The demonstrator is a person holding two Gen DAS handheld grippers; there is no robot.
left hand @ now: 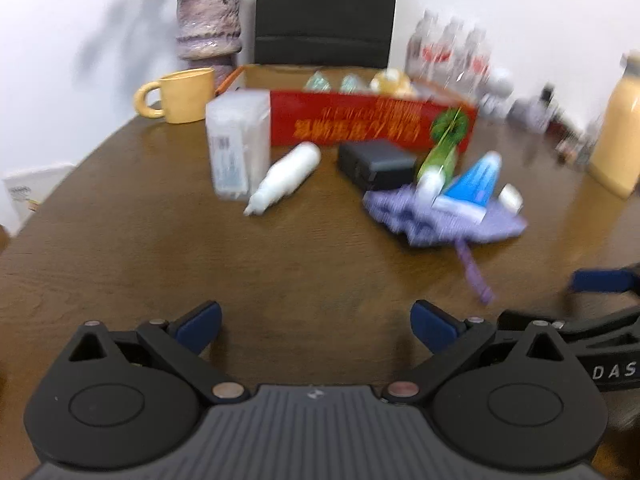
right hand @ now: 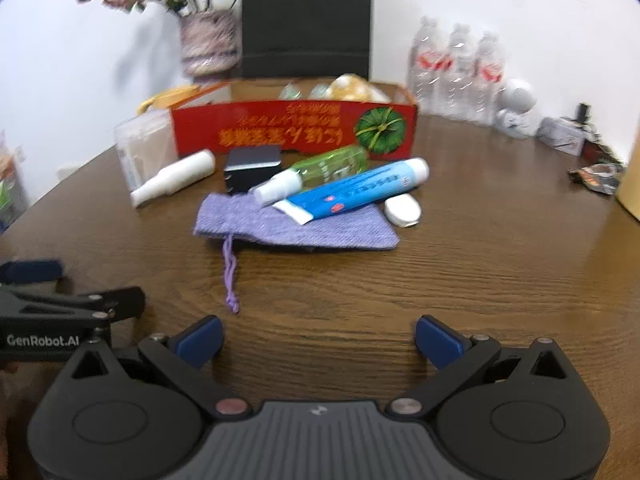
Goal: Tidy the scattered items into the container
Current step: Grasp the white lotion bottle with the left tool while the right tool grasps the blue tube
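left gripper point(left hand: 316, 326): ours, jaws spread wide, nothing between the pads, hovering over bare table point(left hand: 160, 248) at 6 o'clock.
right gripper point(right hand: 318, 340): same, released and empty. We read both as staged short of the pile, no pick committed yet.
container: red box point(right hand: 296, 132) at 12 o'clock, open top, a few wrapped items already inside; the loose stuff lies just in front of it, so transfers look short.
pile: purple drawstring pouch point(right hand: 296, 224) lies flat with blue tube point(right hand: 356, 192) and green spray bottle point(right hand: 316, 172) resting across it, so we'd lift those first, pouch last.
others: white bottle point(right hand: 172, 182) on its side at 10 o'clock, black block point(right hand: 252, 168) beside it, small white case point(right hand: 402, 210) touching the pouch edge at 1 o'clock, clear box point(right hand: 144, 152) upright by the red box's left end.
writing: box print is upside down from here and unreadable; "GenRobot.AI" on the left gripper's body in the right view; "DAS" fragment in the left view; tube text too blurred.
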